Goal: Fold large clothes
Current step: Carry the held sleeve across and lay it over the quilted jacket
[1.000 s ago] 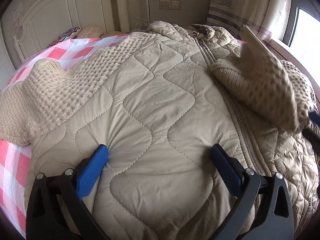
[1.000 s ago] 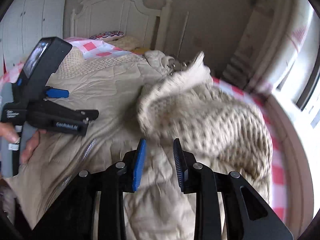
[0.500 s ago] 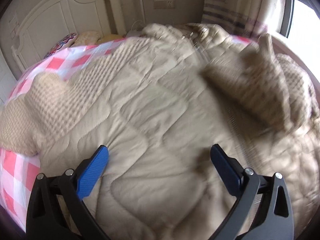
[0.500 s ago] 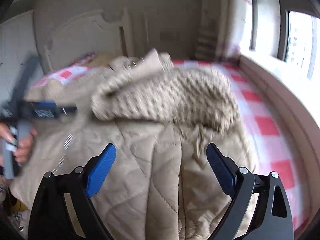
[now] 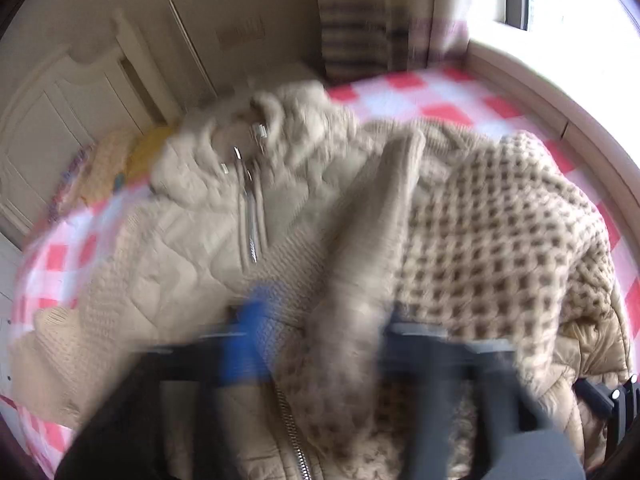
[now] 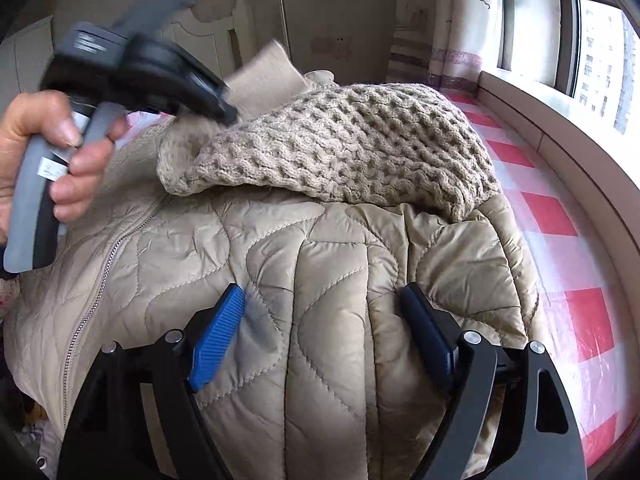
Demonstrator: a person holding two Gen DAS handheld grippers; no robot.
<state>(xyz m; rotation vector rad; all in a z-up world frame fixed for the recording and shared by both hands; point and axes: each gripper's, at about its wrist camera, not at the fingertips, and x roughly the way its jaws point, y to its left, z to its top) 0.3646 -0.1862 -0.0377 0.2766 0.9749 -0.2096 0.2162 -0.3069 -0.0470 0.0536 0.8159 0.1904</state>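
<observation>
Daylight from the window (image 6: 592, 40) at right, glare there, left wrist view motion-blurred, right wrist view sharp, fisheye-bent edges

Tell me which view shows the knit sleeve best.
The right wrist view: the knit sleeve is sharp there, folded across the quilted jacket, with the left tongs at its cuff. In the left wrist view the sleeve is large but motion-blurred, its cuff smeared between the fingers.
</observation>
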